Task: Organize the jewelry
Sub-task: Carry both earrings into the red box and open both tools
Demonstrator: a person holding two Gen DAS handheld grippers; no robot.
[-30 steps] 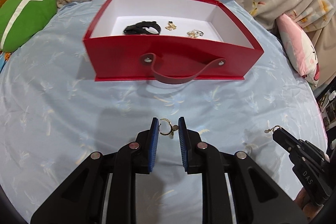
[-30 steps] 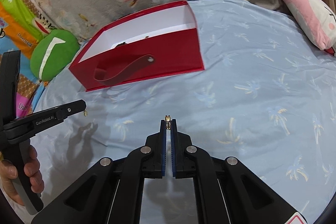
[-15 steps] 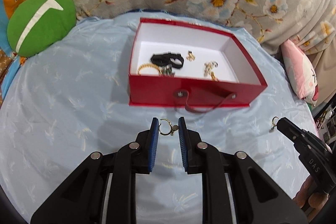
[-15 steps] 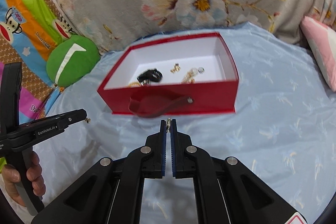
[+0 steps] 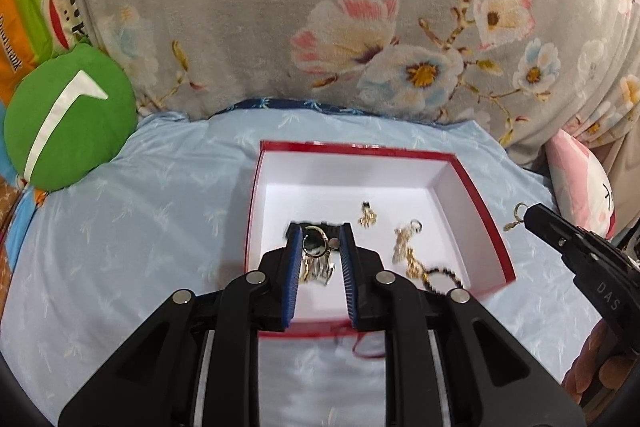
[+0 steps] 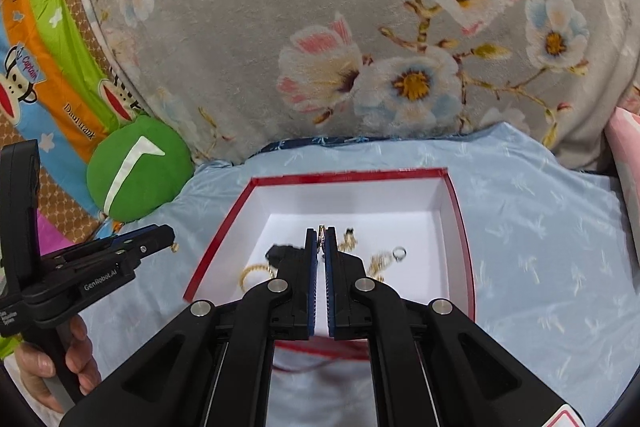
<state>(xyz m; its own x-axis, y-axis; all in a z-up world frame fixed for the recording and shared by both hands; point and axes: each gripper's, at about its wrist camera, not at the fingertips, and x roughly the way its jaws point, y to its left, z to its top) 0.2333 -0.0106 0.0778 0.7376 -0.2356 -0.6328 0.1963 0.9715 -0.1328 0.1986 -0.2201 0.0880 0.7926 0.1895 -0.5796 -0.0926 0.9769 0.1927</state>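
**Grippers over the red box, an earring in each**

Left gripper [image 5: 319,233] clamped on gold hoop earring [image 5: 316,242]; right gripper [image 6: 321,231] pinched shut on second earring [image 6: 321,235]. Both above red box [image 5: 480,205], over jewelry pieces [image 5: 406,243]. Beneath, blue sheet [image 5: 140,227]; beyond, floral blanket [image 5: 320,7].

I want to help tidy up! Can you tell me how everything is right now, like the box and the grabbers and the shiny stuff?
Red box: open, no lid, jewelry lying inside.
Left gripper: shut on a gold hoop earring, held above the box.
Right gripper: shut on a small gold earring, also over the box.
Silver ring: lying loose in the box.
Green cushion: resting beside the box.
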